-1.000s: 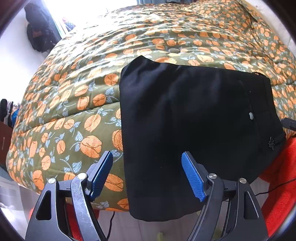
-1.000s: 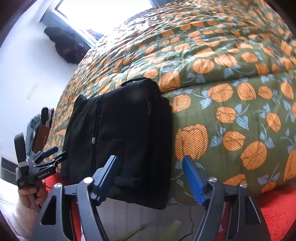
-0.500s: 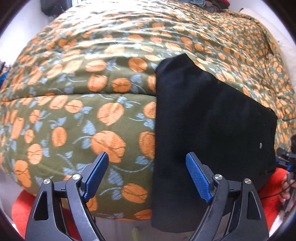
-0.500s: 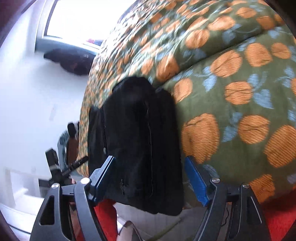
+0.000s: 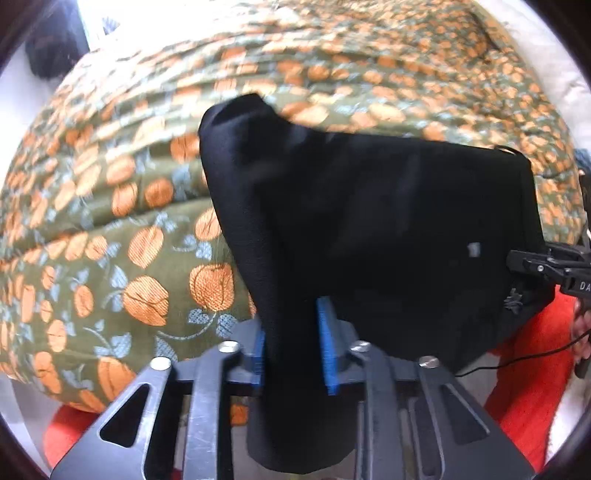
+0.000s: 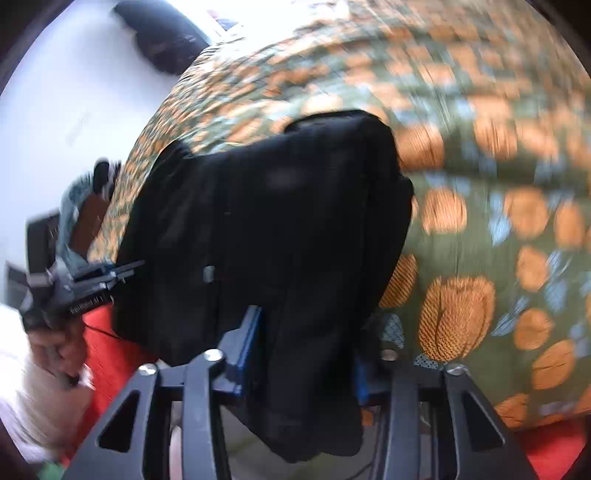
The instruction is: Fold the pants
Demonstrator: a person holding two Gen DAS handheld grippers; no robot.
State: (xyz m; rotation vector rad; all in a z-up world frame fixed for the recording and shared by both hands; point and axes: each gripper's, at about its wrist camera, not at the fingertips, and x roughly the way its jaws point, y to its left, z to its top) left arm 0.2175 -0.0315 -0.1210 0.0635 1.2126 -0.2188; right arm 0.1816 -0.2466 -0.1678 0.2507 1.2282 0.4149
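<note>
The black pants (image 5: 369,221) lie folded at the near edge of the bed. My left gripper (image 5: 293,347) is shut on the pants' near left edge, with cloth bunched between the blue pads. My right gripper (image 6: 303,354) is shut on the near right edge of the pants (image 6: 277,221), where the waistband layers show. The cloth hangs down in front of both grippers and hides the fingertips. Each gripper shows at the edge of the other's view: the right gripper (image 5: 550,266) and the left gripper (image 6: 85,284).
The bed carries an olive quilt with orange fruit print (image 5: 110,221). Red fabric (image 5: 524,369) lies below the bed's edge, with a thin black cable across it. A white wall and a bright window (image 6: 240,14) stand beyond the bed.
Both grippers were open short of the pants. They have moved in and closed on the near edge, one at each side, and the cloth now bunches and lifts.
</note>
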